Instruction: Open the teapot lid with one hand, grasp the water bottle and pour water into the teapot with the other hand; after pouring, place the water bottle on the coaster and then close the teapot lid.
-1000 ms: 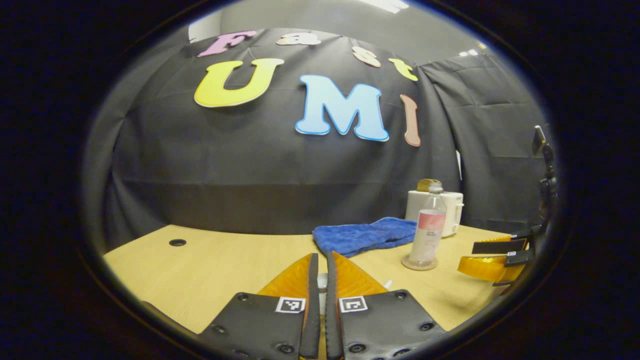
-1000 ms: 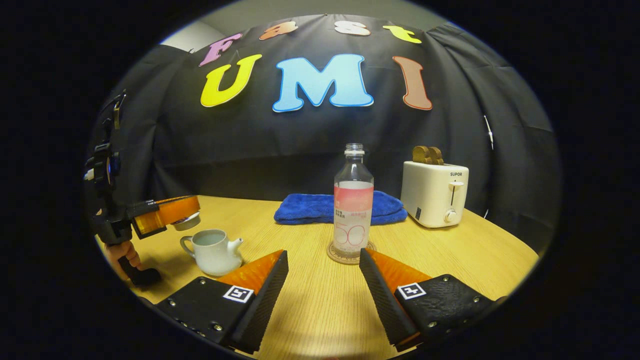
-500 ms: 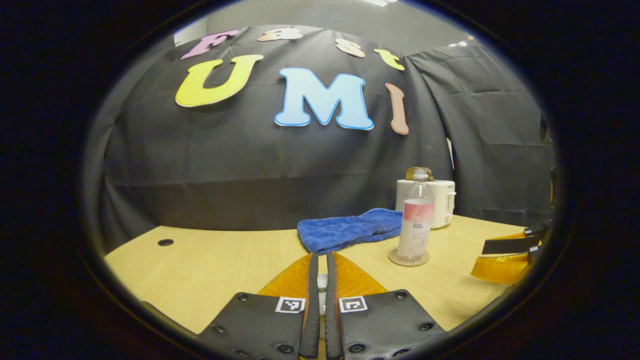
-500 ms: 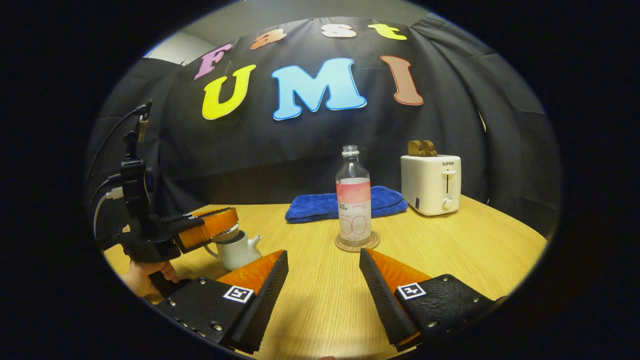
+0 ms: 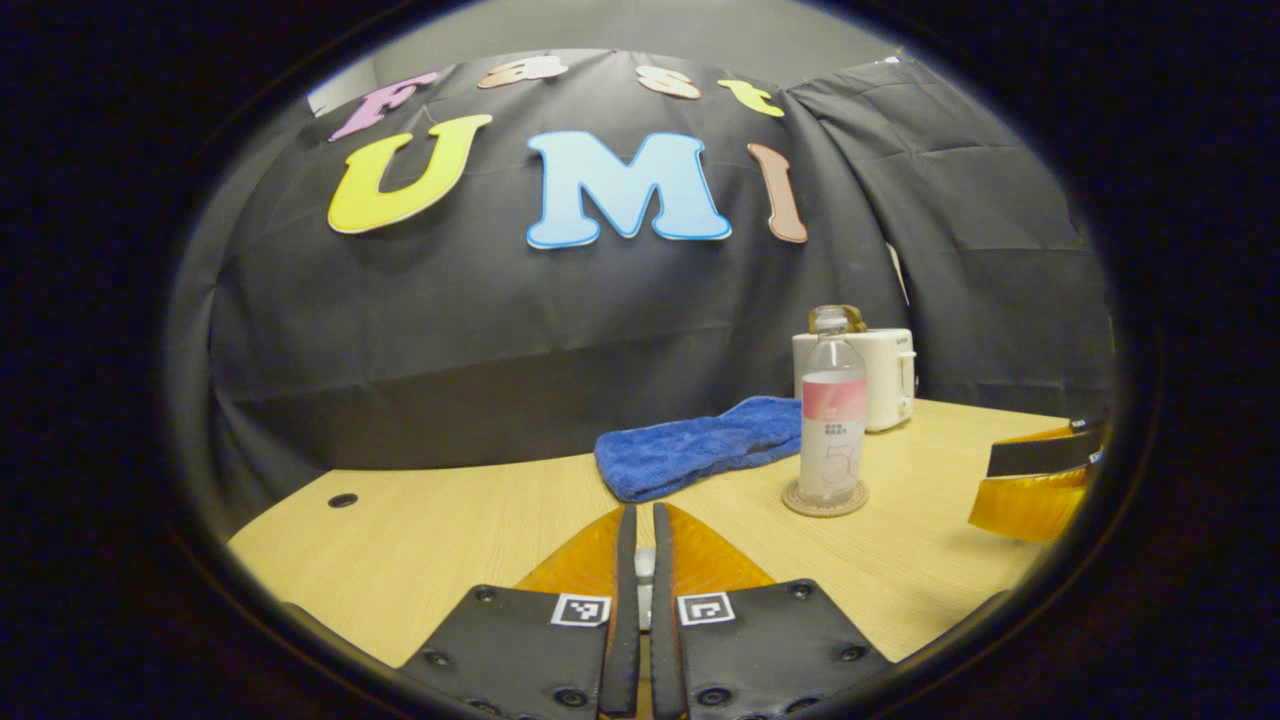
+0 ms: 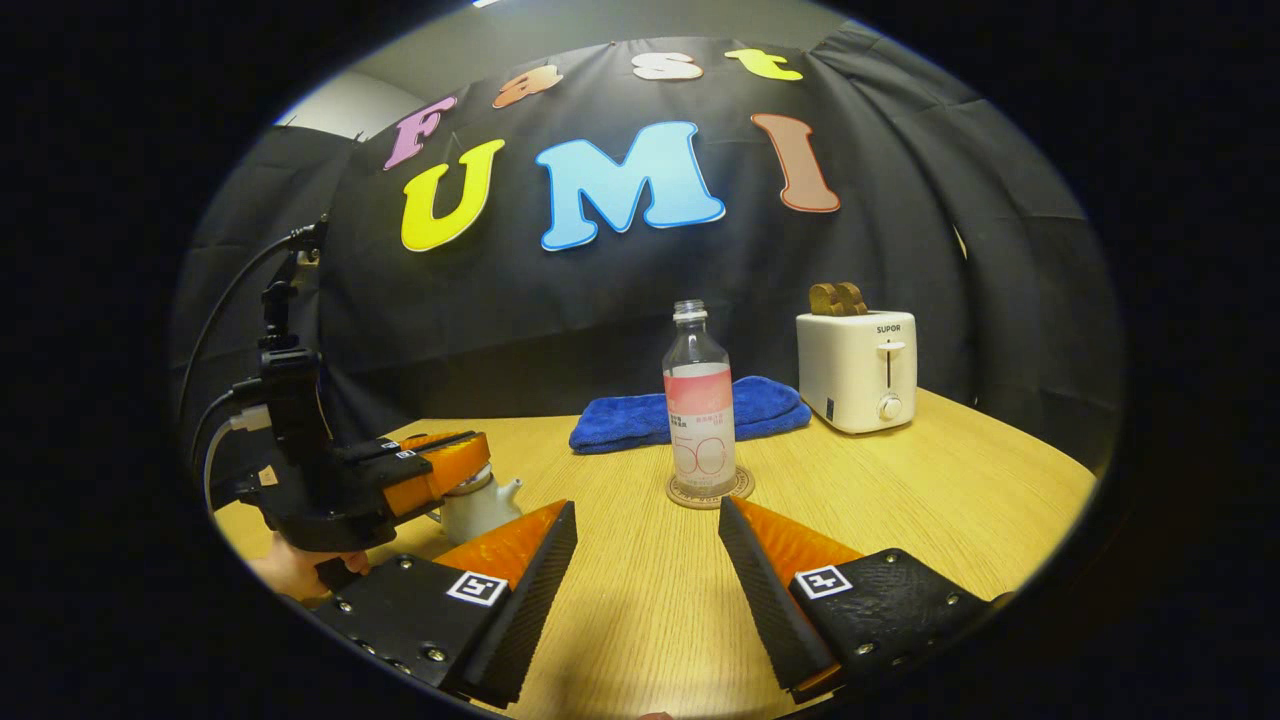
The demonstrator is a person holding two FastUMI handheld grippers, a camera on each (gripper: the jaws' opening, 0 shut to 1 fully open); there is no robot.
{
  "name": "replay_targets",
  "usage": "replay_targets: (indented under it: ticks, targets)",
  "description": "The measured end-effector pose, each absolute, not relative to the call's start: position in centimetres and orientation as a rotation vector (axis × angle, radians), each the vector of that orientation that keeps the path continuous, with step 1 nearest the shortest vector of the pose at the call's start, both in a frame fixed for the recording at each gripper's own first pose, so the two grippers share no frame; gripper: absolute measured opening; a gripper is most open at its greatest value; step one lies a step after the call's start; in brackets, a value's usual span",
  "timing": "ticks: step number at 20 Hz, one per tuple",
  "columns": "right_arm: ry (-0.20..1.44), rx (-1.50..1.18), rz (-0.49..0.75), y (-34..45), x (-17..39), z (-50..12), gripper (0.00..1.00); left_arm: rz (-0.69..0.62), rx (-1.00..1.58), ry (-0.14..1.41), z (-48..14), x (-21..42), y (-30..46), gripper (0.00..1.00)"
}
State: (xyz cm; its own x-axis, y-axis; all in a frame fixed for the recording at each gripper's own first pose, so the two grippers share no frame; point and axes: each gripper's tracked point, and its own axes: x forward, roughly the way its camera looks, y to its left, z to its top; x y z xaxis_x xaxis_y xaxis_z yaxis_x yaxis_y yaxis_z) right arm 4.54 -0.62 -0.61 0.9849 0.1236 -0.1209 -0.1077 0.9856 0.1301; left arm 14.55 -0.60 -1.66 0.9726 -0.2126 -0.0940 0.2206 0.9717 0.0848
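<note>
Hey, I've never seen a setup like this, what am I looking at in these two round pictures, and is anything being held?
A person holds a two-finger claw in each hand, and each claw carries its own camera looking along its fingers. In the left gripper view, the left claw is pinched shut on something small and pale, probably the teapot lid. In the right gripper view, the right claw is open and holds nothing; the left one sits over the white teapot. On the wooden table a water bottle stands on a coaster. Behind it lie a blue towel and a white toaster.
</note>
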Motion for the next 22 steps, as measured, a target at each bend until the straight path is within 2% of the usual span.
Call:
replay_targets:
  ticks: [5, 13, 14, 15, 18, 20, 21, 22]
  targets:
    - [0.134, 0.107, 0.126, -0.1, 4.4, -0.8, 0.89, -0.192, 0.107, 0.073, -1.2, 14.4, -0.7, 0.14]
    - [0.114, 0.027, 0.088, -0.5, 4.4, -0.8, 0.89, -0.176, 0.063, 0.054, -1.0, 12.7, -0.3, 0.24]
    - [0.106, 0.017, 0.083, -0.5, 4.4, -0.6, 0.89, -0.175, 0.064, 0.056, -1.0, 12.3, -0.5, 0.21]
    - [0.098, 0.006, 0.078, -0.5, 4.4, -0.5, 0.89, -0.171, 0.061, 0.051, -0.9, 12.0, -0.6, 0.24]
    - [0.066, -0.005, 0.073, -0.4, 4.1, 0.1, 0.89, -0.166, 0.048, 0.048, -0.9, 10.9, -0.9, 0.25]
    - [0.049, -0.007, 0.069, -0.4, 4.0, 0.4, 0.89, -0.16, 0.039, 0.045, -0.9, 9.9, -1.0, 0.36]
    - [0.039, -0.006, 0.069, -0.4, 3.9, 0.6, 0.89, -0.157, 0.034, 0.045, -0.8, 9.6, -1.0, 0.31]
    - [0.032, -0.007, 0.068, -0.3, 3.8, 0.7, 0.89, -0.155, 0.03, 0.045, -0.7, 8.9, -1.0, 0.31]
